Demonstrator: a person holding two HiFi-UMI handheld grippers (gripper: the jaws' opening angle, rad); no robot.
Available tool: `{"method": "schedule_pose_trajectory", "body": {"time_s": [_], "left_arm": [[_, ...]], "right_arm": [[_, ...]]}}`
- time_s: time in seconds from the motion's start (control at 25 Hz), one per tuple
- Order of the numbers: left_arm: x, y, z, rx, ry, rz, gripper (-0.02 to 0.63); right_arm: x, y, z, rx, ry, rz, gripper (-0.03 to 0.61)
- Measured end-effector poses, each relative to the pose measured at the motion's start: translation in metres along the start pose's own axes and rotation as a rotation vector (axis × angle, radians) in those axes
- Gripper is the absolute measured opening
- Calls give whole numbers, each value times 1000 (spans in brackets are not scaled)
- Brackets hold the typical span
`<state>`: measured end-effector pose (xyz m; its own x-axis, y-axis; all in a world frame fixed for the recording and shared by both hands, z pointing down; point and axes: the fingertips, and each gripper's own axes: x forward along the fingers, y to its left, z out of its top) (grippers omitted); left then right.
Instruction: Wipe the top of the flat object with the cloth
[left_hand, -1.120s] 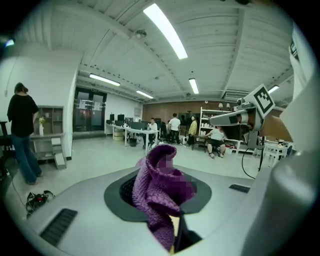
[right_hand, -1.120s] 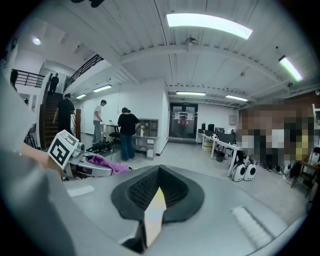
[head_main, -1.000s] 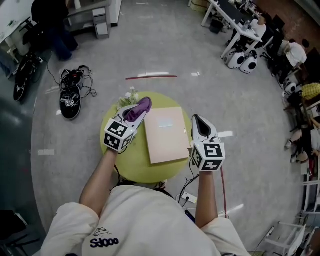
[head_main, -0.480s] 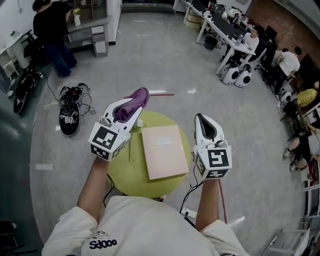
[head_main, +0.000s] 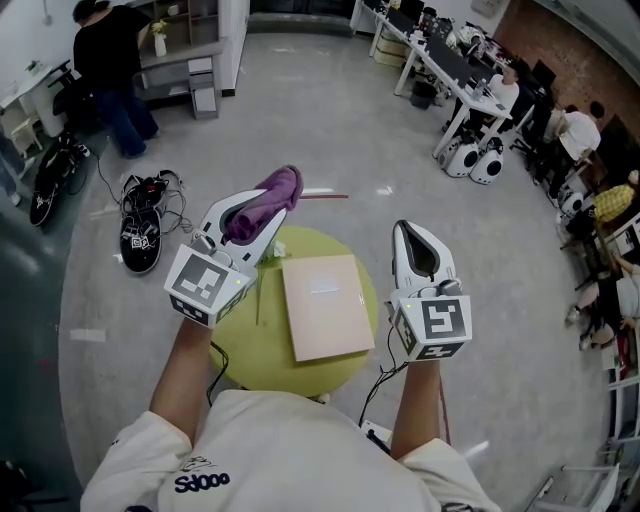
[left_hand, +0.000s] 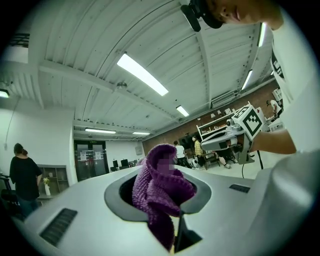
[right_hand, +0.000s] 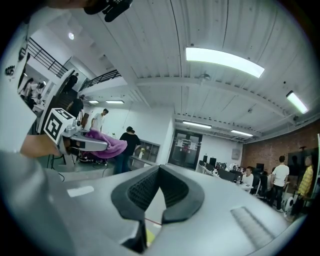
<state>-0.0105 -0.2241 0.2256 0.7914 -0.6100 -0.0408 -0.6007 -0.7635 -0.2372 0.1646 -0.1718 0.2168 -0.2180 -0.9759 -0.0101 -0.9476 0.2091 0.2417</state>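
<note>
**Writing.** Your shirt (head_main: 270, 445) carries one dark printed word, roughly "Sjooo", though the letters are too small to be sure of. Each tool bears a marker cube with black-and-white square patterns and no words: one on the left (head_main: 205, 285), one on the right (head_main: 435, 322). No brand or label shows on the task's things.

**Flat board** (head_main: 327, 305). It is a pale pinkish-beige rectangle with a plain, smooth top and a faint light streak near the middle. It lies flat on the round yellow-green counter (head_main: 240, 345), to the right of the counter's middle, with its near corner reaching the counter's edge. In the head view it sits between your two tools, and neither touches it.

**Cloth** (left_hand: 161, 187). It is purple and knitted, with a ribbed weave, and bunched into a thick fold. It is pinched in your left tool (left_hand: 162, 202), and a loose end spills past the tips. The head view places it over the counter's far left edge, apart from the board.

**Left tool.** It is clamped on the cloth and angled upward, so its own view takes in the ceiling lights.

**Right tool** (right_hand: 159, 172). The tips are pressed together with nothing between the dark ribbed pads. It is held to the right of the board, past the counter's rim.
</note>
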Motion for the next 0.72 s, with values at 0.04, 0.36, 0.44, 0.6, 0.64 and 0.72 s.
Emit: {"method": "schedule_pose_trajectory", "body": {"time_s": [0.04,0.36,0.44,0.6,0.64,0.72], "left_arm": [[0,-1,0,-1,-1,-1,107],[1,-5,-9,-4,25,-6,107],[2,-5,-11,-9,29,-8,109],[0,-5,-11,-20,22,-6,109],[0,-5,-10,-23,21,-5,109],[0,-4,-11,-29,25,1,109]], "right_arm": [[0,-1,-1,-2,3,-4,11],[-2,1,-10,3,16,1,11],[-1,2,-12,2,17,4,11],[-1,5,-15,5,20,13,11],[-1,5,-15,8,20,15,11],[0,4,-15,11,22,17,11]]}}
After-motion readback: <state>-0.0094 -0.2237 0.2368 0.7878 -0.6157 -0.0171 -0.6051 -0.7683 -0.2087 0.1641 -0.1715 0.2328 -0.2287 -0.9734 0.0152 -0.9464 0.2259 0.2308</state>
